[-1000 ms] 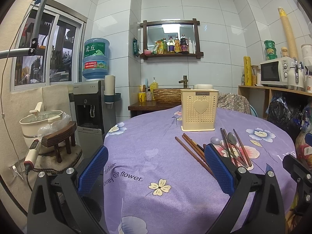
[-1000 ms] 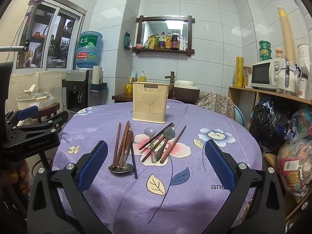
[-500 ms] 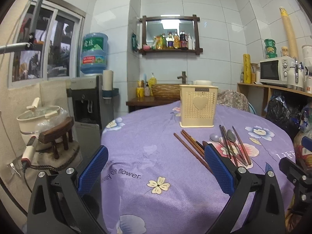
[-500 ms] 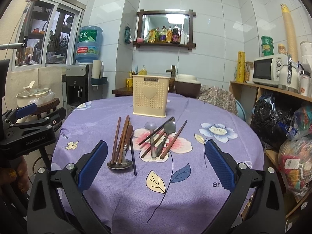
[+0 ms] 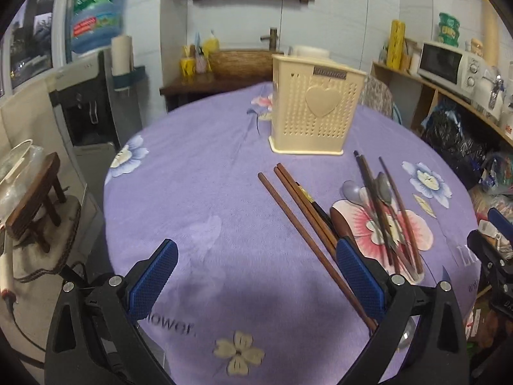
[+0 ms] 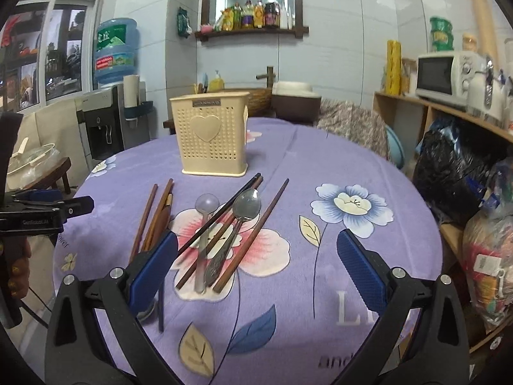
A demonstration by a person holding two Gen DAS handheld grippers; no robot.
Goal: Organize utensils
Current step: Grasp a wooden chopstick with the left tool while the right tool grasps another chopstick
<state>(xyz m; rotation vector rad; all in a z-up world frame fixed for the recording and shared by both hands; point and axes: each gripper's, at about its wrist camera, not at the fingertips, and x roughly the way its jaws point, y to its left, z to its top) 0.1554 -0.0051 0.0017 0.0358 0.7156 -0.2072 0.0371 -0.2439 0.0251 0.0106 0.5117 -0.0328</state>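
A cream perforated utensil holder (image 5: 314, 109) with a heart stands at the back of the purple tablecloth (image 5: 208, 211); it also shows in the right wrist view (image 6: 211, 138). Brown chopsticks (image 5: 301, 215) lie in a left pile (image 6: 154, 215). A second pile holds a steel spoon (image 6: 243, 211), a clear plastic spoon (image 6: 205, 211) and dark chopsticks (image 6: 253, 234). My left gripper (image 5: 253, 276) is open and empty, just left of the left pile. My right gripper (image 6: 256, 266) is open and empty, low over the second pile.
A water dispenser (image 6: 109, 122) and a pot on a stool (image 5: 19, 186) stand left of the round table. A wooden shelf with a microwave (image 6: 445, 73) and bags (image 6: 458, 173) stands at the right. The left gripper shows at the left edge of the right wrist view (image 6: 41, 211).
Both grippers have moved forward and down toward the utensils on the cloth, which now look larger. Both stay open and empty.
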